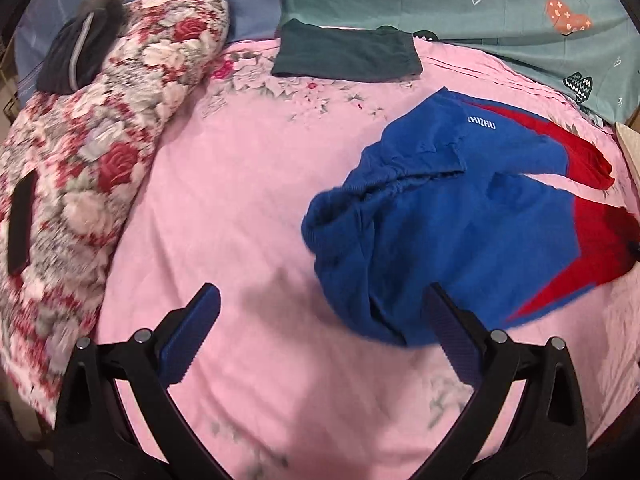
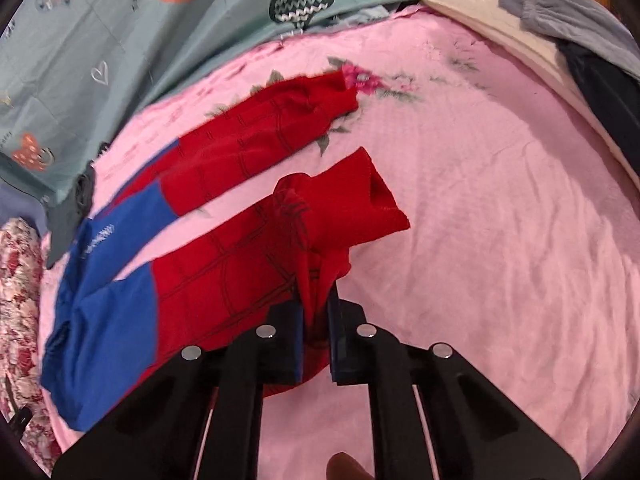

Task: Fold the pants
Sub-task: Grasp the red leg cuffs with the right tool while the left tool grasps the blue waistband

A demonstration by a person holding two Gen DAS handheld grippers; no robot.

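On pink bedsheet [image 2: 500, 200] | pants [image 2: 224, 280] leg pinched by right hand-held gripper [image 2: 316, 320] | left hand-held gripper [image 1: 320, 320] wide

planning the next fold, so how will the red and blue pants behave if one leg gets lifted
The pants look soft and floppy: the leg pinched in the right gripper already bunches and droops. Probably light, so the rest may drag across the pink sheet.

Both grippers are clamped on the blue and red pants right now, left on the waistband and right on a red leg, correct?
Not quite. Only the right gripper is clamped, pinching a red leg of the pants, as the right wrist view shows. The left wrist view shows the left gripper open with its fingers spread wide, holding nothing, the blue waistband end lying just ahead of it on the pink sheet.
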